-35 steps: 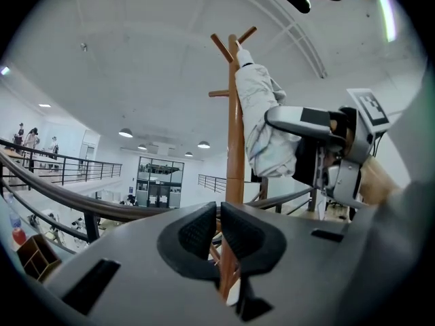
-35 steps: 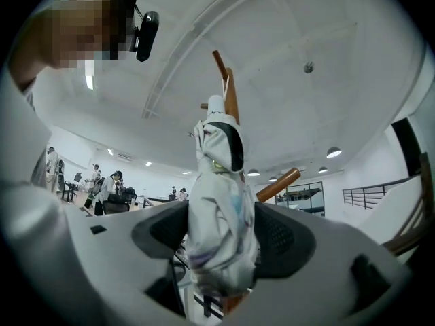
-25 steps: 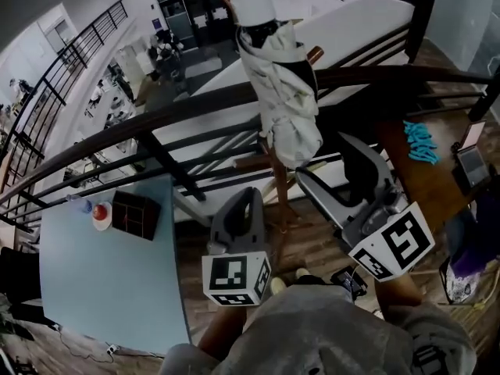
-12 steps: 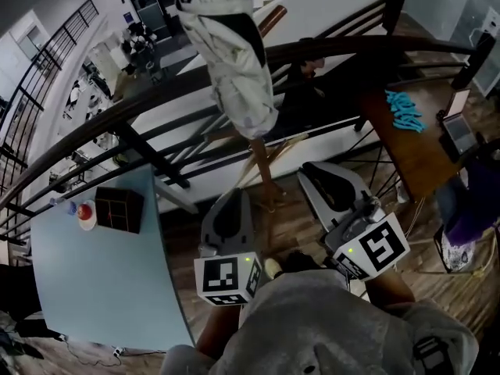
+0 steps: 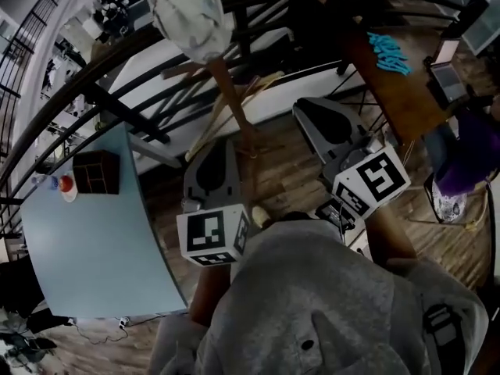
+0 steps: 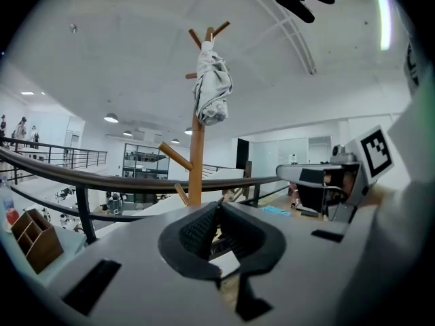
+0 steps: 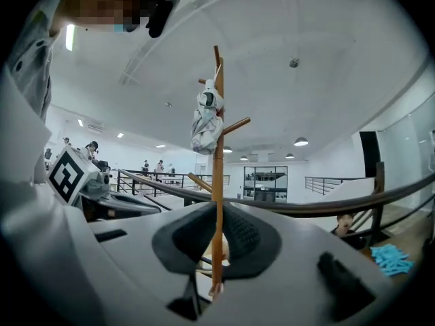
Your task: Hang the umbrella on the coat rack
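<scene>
The folded whitish umbrella (image 5: 187,14) hangs from a top peg of the wooden coat rack (image 5: 226,92), free of both grippers. It shows high on the rack in the left gripper view (image 6: 212,90) and the right gripper view (image 7: 206,121). My left gripper (image 5: 212,145) is held low in front of the rack's base, its pads meeting at the tips (image 6: 217,206) with nothing in them. My right gripper (image 5: 308,108) is beside it on the right. Its jaws (image 7: 216,212) have just been closing and stand shut and empty; the rack's pole (image 7: 217,161) shows far beyond them.
A dark railing (image 5: 117,76) runs behind the rack. A light blue table (image 5: 86,241) at left carries a dark wooden box (image 5: 95,172). At right are a brown table with turquoise items (image 5: 388,51), a laptop (image 5: 449,80) and a purple bag (image 5: 469,155).
Both grippers have come down and back from the rack, and the head view has tipped lower. The right jaws went from wide open to shut. The umbrella stays on its peg.
</scene>
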